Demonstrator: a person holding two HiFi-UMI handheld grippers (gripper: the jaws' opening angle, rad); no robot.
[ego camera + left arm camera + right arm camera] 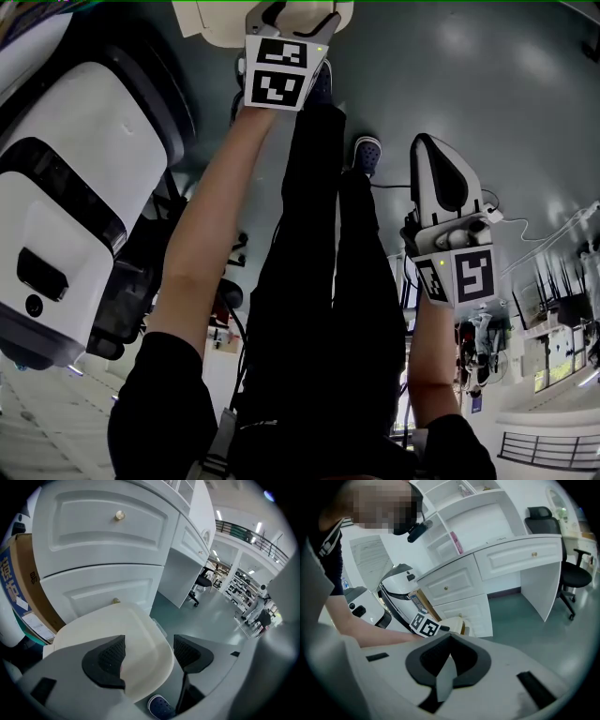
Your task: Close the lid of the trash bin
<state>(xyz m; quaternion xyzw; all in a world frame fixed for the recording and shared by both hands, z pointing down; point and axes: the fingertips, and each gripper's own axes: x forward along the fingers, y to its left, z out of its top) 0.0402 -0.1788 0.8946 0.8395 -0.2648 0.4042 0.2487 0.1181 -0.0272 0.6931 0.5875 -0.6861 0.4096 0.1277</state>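
The trash bin's cream lid (126, 634) fills the lower middle of the left gripper view, in front of the white drawers. My left gripper (147, 656) is open right over it: the left pad covers part of the lid and the lid's rounded edge runs through the gap. Whether a pad touches the lid I cannot tell. In the head view the left gripper (295, 17) reaches onto the lid (211, 21) at the top edge. The right gripper (433, 155) hangs apart at the right, its jaws (447, 660) shut on nothing. From there the lid (452, 623) shows beyond the left gripper's marker cube.
White drawers with brass knobs (103, 527) stand right behind the bin, with a cardboard box (28, 588) to their left. A large white and black machine (66, 216) stands at the left. The person's blue shoe (161, 707) is close to the bin. A black office chair (574, 573) sits under the desk.
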